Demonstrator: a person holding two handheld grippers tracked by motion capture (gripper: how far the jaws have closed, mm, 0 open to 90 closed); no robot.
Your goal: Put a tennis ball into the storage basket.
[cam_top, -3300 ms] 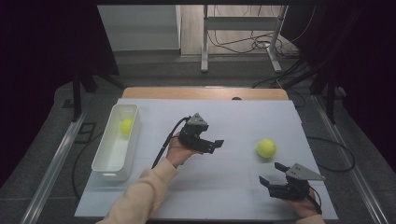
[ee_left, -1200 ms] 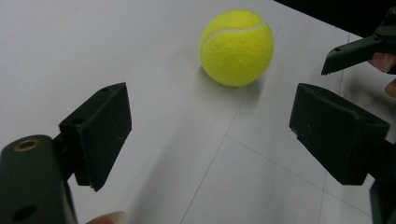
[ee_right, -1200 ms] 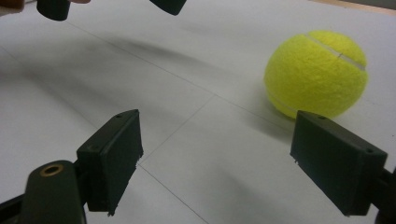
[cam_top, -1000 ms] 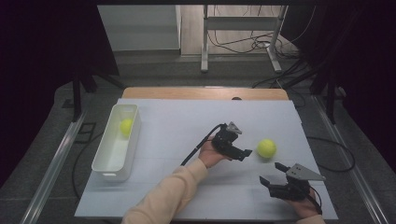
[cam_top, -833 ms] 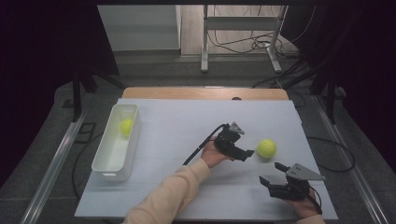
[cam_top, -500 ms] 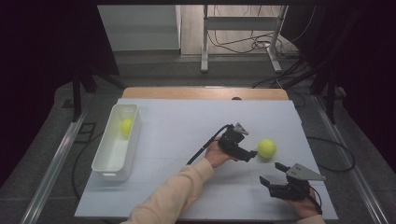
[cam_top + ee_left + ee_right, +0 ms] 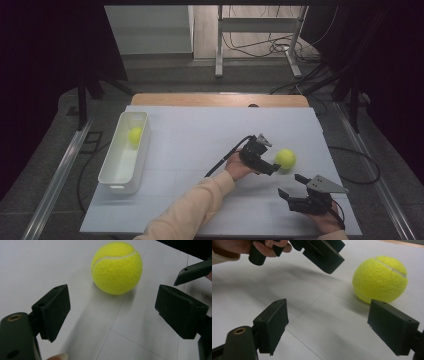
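Observation:
A yellow tennis ball (image 7: 285,158) lies on the white table sheet at the right. My left gripper (image 7: 272,168) is just left of it and points at it. In the left gripper view the ball (image 7: 117,267) lies a little ahead of the left gripper (image 7: 113,300), whose jaws stand open with nothing between the pads. My right gripper (image 7: 291,185) rests near the front right edge, also open and empty. In the right gripper view the ball (image 7: 380,278) is ahead and to the right of the right gripper (image 7: 329,306), and the left gripper (image 7: 322,252) hangs above.
A white tray (image 7: 111,172) stands at the left of the table with a second yellow ball (image 7: 135,135) in its far end. A tip of the right gripper (image 7: 195,271) shows close by in the left gripper view. Dark floor, cables and a stand lie beyond the table.
My left gripper has moved from the table's middle to the right and now sits close to the ball. The ball and the right gripper have stayed in place.

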